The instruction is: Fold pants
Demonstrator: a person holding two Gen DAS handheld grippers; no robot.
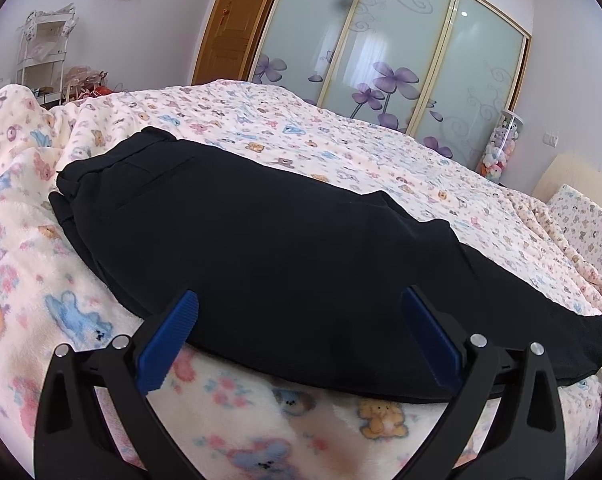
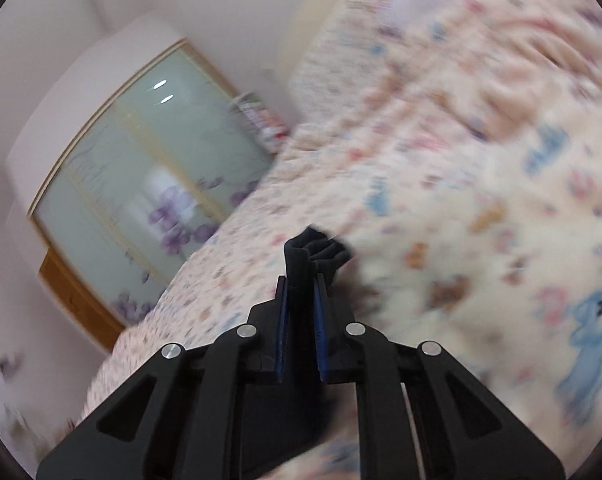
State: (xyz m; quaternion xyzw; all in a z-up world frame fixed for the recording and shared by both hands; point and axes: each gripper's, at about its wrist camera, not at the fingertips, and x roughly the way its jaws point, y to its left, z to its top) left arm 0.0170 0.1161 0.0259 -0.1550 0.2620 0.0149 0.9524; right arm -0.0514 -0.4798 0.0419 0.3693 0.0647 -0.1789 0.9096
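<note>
Black pants lie on the bed, folded lengthwise, waistband at the far left, legs running off to the right. My left gripper is open, its blue pads spread over the pants' near edge, holding nothing. In the right wrist view, my right gripper is shut on a bunched end of the black pants, which sticks out past the fingertips. That view is motion-blurred.
A fleece blanket with a bear print covers the bed. A wardrobe with frosted sliding doors and purple flowers stands behind it, beside a wooden door. A pillow lies at the right. A white shelf rack stands far left.
</note>
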